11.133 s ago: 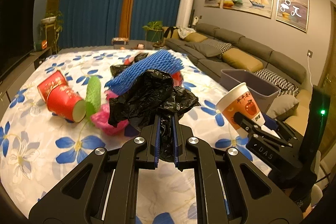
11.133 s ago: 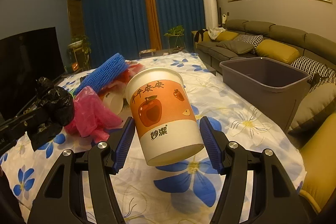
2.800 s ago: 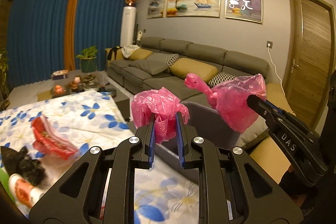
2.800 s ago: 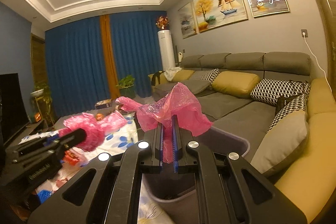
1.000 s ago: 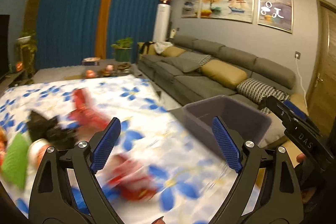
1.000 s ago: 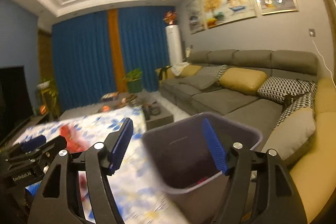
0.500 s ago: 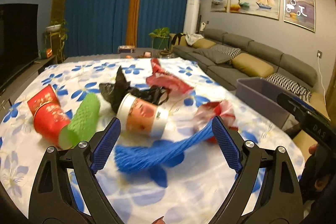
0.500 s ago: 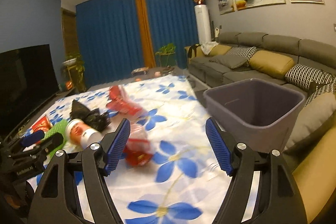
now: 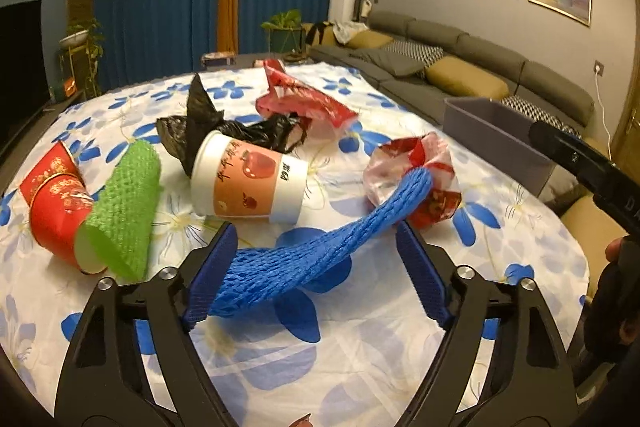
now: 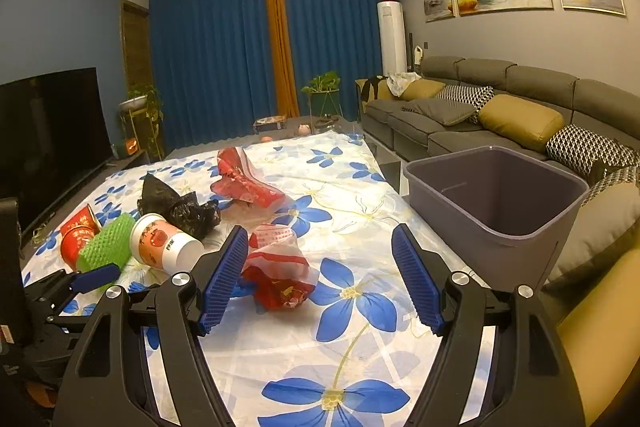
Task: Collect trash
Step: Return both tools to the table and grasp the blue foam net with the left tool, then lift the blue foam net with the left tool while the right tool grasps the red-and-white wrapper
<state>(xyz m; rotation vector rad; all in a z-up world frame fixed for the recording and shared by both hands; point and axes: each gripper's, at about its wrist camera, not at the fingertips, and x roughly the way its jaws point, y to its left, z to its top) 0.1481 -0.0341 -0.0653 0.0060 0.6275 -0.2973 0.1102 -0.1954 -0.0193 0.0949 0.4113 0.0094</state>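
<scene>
Trash lies on a flowered tablecloth [image 9: 360, 339]. My left gripper [image 9: 316, 239] hangs low over a blue foam net [image 9: 320, 255]. Its jaws are closing with the net between them; the left pad is at the net's thick end, the right pad apart from it. Beyond lie an apple-print paper cup [image 9: 248, 183], a green foam net [image 9: 124, 215], red cups [image 9: 52, 191], a black bag [image 9: 224, 131] and a red wrapper [image 9: 304, 103]. My right gripper [image 10: 320, 233] is open over a crumpled red-and-white bag [image 10: 280, 267], which lies by its left finger.
A grey bin [image 10: 496, 195] stands past the table's right edge, in front of a grey sofa [image 10: 500, 107]. A television [image 10: 48, 131] is at the left, blue curtains [image 10: 224, 67] at the back. A hand [image 9: 616, 251] shows at the right edge of the left wrist view.
Both views swung away from the bin and down onto the trash on the table. The left jaws have narrowed around the blue net. The right jaws stay wide.
</scene>
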